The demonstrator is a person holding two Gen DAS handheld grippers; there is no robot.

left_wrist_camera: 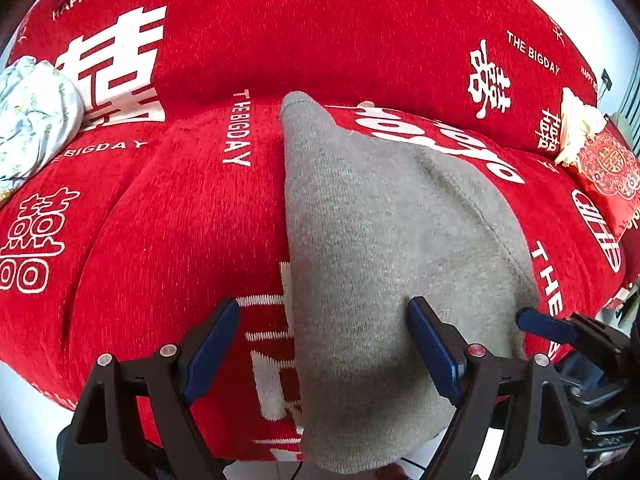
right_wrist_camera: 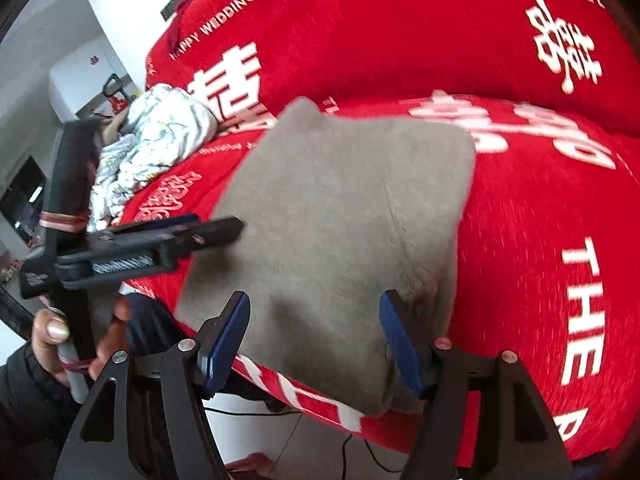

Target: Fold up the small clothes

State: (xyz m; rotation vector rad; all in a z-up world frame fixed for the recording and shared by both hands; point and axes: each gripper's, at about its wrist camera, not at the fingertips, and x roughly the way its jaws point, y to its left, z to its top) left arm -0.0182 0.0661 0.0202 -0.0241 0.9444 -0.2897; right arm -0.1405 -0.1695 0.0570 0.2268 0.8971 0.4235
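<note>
A grey knitted garment [left_wrist_camera: 384, 248] lies folded into a rough rectangle on the red sofa seat [left_wrist_camera: 168, 220], its near end hanging over the front edge. My left gripper [left_wrist_camera: 324, 344] hovers open over the garment's left edge, its pads clear of the cloth. One blue finger [left_wrist_camera: 544, 324] of the right gripper shows at the garment's right side. In the right wrist view my right gripper [right_wrist_camera: 314, 340] stands open over the near end of the garment [right_wrist_camera: 340, 208], pressing nothing. The left gripper [right_wrist_camera: 220, 224] reaches in from the left, held by a hand [right_wrist_camera: 52, 328].
A pale floral bundle of cloth [left_wrist_camera: 32, 120] lies at the sofa's left end. A red embroidered cushion [left_wrist_camera: 608, 168] and a cream item [left_wrist_camera: 576, 128] sit at the right end. The red backrest [left_wrist_camera: 320, 32] rises behind. Tiled floor with a black cable [right_wrist_camera: 280, 412] lies below the front edge.
</note>
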